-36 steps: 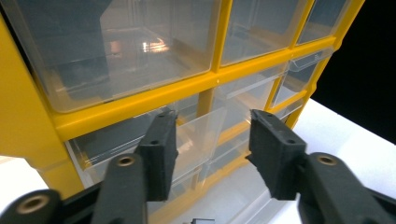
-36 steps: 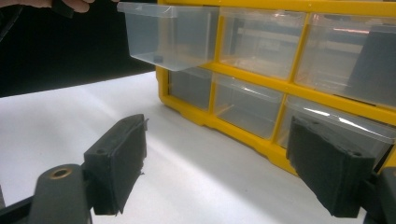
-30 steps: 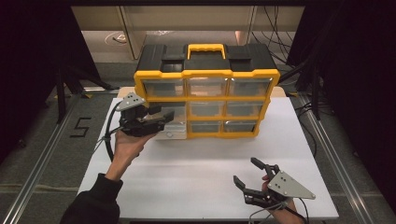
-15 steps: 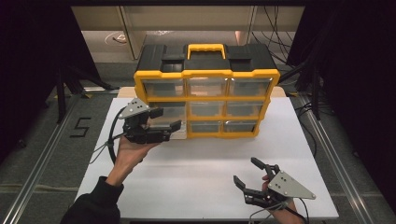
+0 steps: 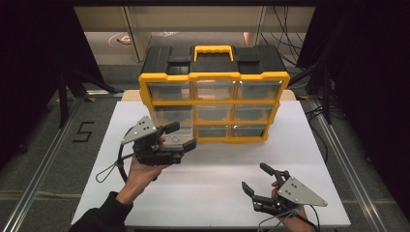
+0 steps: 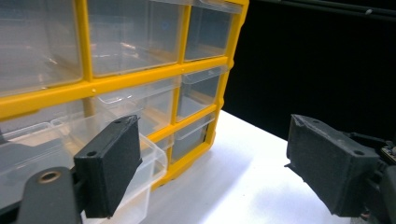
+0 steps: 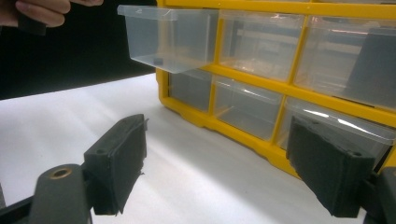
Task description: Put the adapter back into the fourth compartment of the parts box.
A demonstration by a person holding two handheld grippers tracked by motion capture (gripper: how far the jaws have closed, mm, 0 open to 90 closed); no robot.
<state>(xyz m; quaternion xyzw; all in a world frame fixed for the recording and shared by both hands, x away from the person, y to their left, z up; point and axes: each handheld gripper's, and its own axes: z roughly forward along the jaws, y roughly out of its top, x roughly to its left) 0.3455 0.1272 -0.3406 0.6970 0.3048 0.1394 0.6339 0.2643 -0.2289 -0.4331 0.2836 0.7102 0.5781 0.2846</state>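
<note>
Now | left tool (image 5: pixel 180 137) jaws spread, unclamped, beside drawer (image 7: pixel 163 37) jutting from organizer (image 5: pixel 212 77) | right tool (image 5: pixel 261 182) released | pull drawer straight, level.

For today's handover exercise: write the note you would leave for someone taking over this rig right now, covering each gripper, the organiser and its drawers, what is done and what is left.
Left gripper: jaws open, at the clear drawer in the left column of the yellow organiser; whether a jaw touches the drawer is unclear.
Right gripper: open, holding nothing, near the front edge of the white table, away from the organiser.
Done: that one drawer is pulled partway out; it looks empty.
Left: the other drawers sit closed; probably finish with the pulled drawer, out or back in.
</note>
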